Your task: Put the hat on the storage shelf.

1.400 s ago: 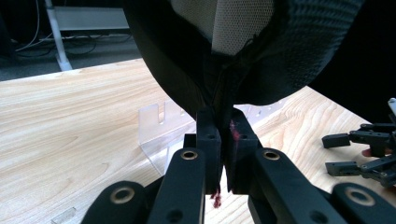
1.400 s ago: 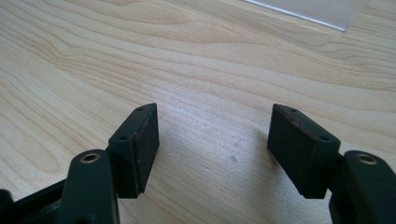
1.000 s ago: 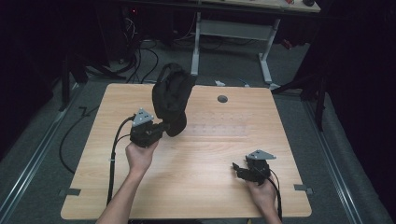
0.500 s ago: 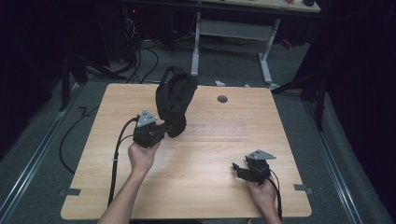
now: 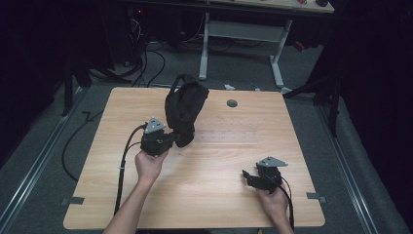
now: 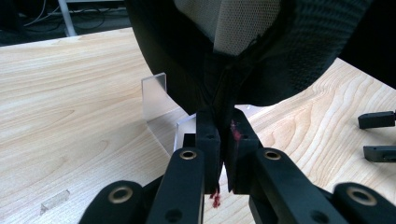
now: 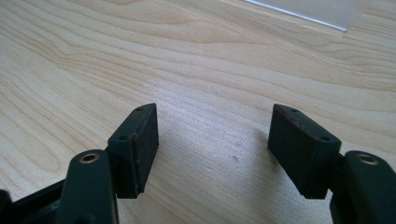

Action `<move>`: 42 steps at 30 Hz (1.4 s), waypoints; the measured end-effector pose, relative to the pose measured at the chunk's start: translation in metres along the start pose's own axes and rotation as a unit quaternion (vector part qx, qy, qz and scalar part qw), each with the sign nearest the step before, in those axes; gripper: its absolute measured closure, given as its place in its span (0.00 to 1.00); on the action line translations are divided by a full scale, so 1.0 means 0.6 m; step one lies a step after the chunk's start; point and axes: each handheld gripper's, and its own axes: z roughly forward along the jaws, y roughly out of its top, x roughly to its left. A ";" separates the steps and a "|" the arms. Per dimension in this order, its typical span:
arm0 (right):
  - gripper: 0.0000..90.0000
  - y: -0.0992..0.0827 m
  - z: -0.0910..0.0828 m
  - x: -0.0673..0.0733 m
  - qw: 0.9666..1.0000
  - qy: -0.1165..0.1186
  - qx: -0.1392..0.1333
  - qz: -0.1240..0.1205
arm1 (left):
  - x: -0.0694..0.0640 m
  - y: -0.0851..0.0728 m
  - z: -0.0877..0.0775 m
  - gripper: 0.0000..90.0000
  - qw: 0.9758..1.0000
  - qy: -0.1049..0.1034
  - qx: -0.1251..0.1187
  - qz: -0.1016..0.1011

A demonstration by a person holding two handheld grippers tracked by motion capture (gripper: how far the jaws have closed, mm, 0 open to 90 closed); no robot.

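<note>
Above the left tool, a black bag stands lifted off the worktop, its long axis running up and slightly away from the jaws, bulk hanging over the far-left part of the board. Left tool: jaws nearly closed, pinching a thin seam or edge of the bag at its lowest point; in the left gripper view the fabric runs straight down into the narrow gap between the two pads, with mesh lining visible higher up. Grip is on a fold only, not the body. Right tool: jaws wide apart, nothing between them, bare wood under them in the right gripper view; it sits low at the near-right part of the worktop, well apart from the bag. From the right tool the bag lies up and across to the left, beyond the middle of the board, so the left hand is far the nearer and carries all the weight. Judgement: a second hold would call for the right tool to travel across toward the free upper end of the bag. Risk: thin pinch may slip if the bag swings. Clear plastic piece lies on the worktop just behind the left tool's jaws; small grey disc beyond the bag.
</note>
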 end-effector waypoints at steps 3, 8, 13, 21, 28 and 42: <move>0.38 0.000 0.000 0.000 1.000 0.000 0.000 0.001 | 0.003 -0.001 -0.001 0.94 1.000 -0.004 0.002 -0.009; 0.38 0.000 0.000 0.000 1.000 0.000 0.000 0.001 | 0.006 -0.003 -0.004 0.83 1.000 -0.009 0.004 -0.014; 0.38 0.000 0.000 0.001 1.000 0.000 0.000 0.002 | 0.012 -0.005 -0.011 0.67 1.000 -0.015 0.004 -0.020; 0.38 0.000 0.000 0.001 1.000 0.000 0.001 0.002 | 0.019 -0.011 -0.022 0.50 0.999 -0.014 0.010 -0.029; 0.38 0.000 0.000 0.001 1.000 0.001 0.000 0.002 | 0.022 -0.013 -0.037 0.46 0.999 -0.015 0.012 -0.027; 0.38 0.000 0.000 0.001 1.000 0.000 0.000 0.002 | 0.023 -0.018 -0.063 0.41 0.999 -0.018 0.015 -0.025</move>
